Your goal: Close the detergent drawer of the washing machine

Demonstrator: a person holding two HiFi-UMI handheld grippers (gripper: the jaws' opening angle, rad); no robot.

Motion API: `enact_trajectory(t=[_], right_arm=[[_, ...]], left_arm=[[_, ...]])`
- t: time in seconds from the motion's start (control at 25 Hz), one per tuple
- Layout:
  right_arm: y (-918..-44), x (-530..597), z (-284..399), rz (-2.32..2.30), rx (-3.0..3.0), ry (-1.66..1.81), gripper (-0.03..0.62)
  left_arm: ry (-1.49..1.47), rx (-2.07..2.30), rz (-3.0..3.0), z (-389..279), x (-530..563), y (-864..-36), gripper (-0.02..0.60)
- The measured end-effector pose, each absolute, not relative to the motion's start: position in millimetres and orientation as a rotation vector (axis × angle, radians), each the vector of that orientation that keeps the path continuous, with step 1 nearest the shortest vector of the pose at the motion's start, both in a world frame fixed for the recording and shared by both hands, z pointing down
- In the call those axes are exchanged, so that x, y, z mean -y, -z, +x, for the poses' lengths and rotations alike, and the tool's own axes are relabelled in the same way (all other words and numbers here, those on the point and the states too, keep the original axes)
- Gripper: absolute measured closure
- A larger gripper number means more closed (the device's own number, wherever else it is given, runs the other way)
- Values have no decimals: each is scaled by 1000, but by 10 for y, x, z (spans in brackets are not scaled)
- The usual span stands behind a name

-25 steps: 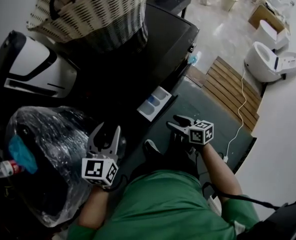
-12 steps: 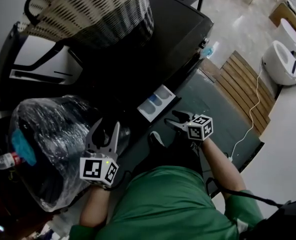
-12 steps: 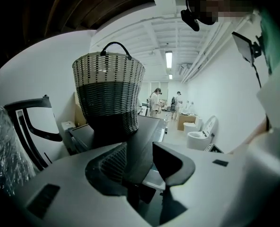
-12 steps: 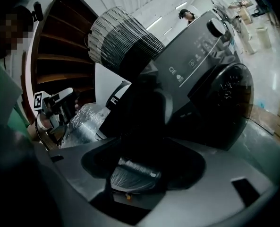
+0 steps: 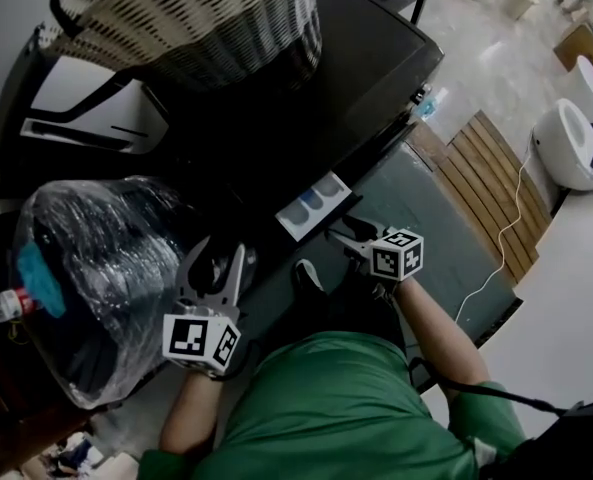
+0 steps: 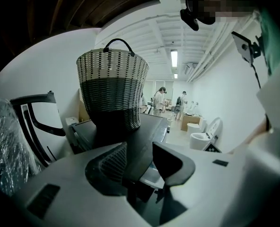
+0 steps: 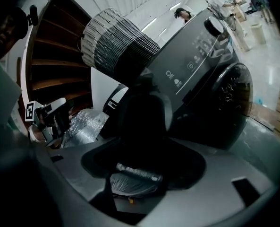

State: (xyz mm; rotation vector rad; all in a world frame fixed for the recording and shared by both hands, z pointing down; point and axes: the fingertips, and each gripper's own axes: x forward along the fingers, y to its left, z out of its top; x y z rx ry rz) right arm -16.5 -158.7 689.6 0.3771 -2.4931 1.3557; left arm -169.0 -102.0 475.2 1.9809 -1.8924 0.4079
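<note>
Jutting open detergent drawer [image 5: 314, 205], pale inside

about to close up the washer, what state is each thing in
detergent drawer, pulled out, open
washing machine door, shut
basket, upright on the washing machine
left tool, open, empty
right tool, jaws just been opening, open, nothing between them

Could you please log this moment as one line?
detergent drawer: pulled out | right gripper: open, jaws just opened wider, empty, near drawer | left gripper: open, empty
</note>
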Motion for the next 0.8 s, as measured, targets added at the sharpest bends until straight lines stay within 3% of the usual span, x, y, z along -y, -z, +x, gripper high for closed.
enact_trajectory(t=[0.8], right_arm=[[-6910, 1891, -630, 375, 2511, -1350, 315]], left_arm=[[-389, 1962, 1892, -2087, 946, -4775, 400]])
